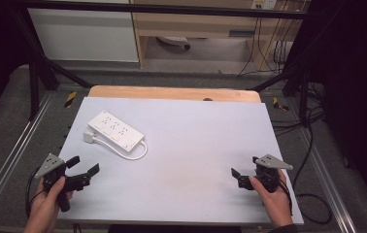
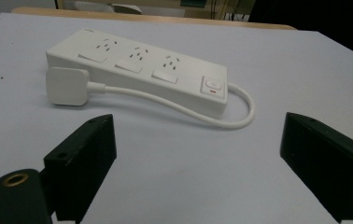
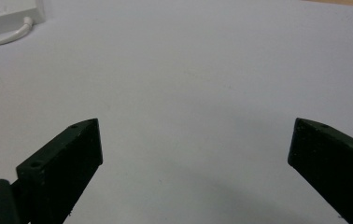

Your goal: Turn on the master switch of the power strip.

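The strip (image 1: pixel 116 131) lies on the far left of the surface (image 1: pixel 196 145), its plug (image 1: pixel 90 137) resting just beside it on a short looped cord (image 2: pixel 240 112). The left tongs (image 1: pixel 85 167) gape wide and point at the strip from nearby, holding nothing. The right tongs (image 1: pixel 236 175) — also wide and empty — sit well apart at the near right. This looks like the approach step, nothing grasped yet. Next, I judge, the left tongs must close the gap and line up on the plug or the strip's body — whichever is to be lifted.
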### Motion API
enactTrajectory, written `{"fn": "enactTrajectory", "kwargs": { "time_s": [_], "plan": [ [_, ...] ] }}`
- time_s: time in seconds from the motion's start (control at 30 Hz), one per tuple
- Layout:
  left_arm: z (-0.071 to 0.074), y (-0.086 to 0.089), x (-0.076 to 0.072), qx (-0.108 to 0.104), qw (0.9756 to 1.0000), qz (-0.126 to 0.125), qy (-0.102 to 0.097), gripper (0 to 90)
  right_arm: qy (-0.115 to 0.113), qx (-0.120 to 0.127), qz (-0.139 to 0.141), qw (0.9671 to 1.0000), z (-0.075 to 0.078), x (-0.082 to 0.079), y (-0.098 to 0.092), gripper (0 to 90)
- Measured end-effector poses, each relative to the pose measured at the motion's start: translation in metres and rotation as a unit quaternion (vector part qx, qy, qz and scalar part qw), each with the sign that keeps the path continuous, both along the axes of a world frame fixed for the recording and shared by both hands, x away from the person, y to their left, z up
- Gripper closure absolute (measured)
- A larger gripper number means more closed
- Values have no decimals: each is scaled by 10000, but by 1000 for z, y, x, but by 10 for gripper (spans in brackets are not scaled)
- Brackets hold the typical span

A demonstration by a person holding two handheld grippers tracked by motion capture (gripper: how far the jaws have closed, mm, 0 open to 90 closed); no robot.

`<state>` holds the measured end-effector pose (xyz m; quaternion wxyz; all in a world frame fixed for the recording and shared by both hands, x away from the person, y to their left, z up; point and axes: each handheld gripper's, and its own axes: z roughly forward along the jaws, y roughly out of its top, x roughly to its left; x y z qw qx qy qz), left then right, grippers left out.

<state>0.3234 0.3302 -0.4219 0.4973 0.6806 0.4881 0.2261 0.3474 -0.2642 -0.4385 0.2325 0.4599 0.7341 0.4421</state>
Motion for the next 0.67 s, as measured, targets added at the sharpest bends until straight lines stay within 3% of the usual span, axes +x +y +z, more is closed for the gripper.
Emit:
{"fn": "enactTrajectory", "kwargs": {
  "time_s": [0.17,0.4,0.6,0.67],
  "plan": [
    [-5,0,-2,50,9999,-65,82,90,24,-29,-16,10000,-1,1,0,33],
    [-12,-12,-4,292,9988,-319,231,90,156,-176,-57,9997,-5,3,1,30],
    [-12,-29,-7,465,9977,-433,255,87,600,-501,-169,9968,-19,12,5,28],
    [-10,-34,-6,501,9975,-439,225,88,853,-640,-227,9940,-24,17,8,30]
  ]
}}
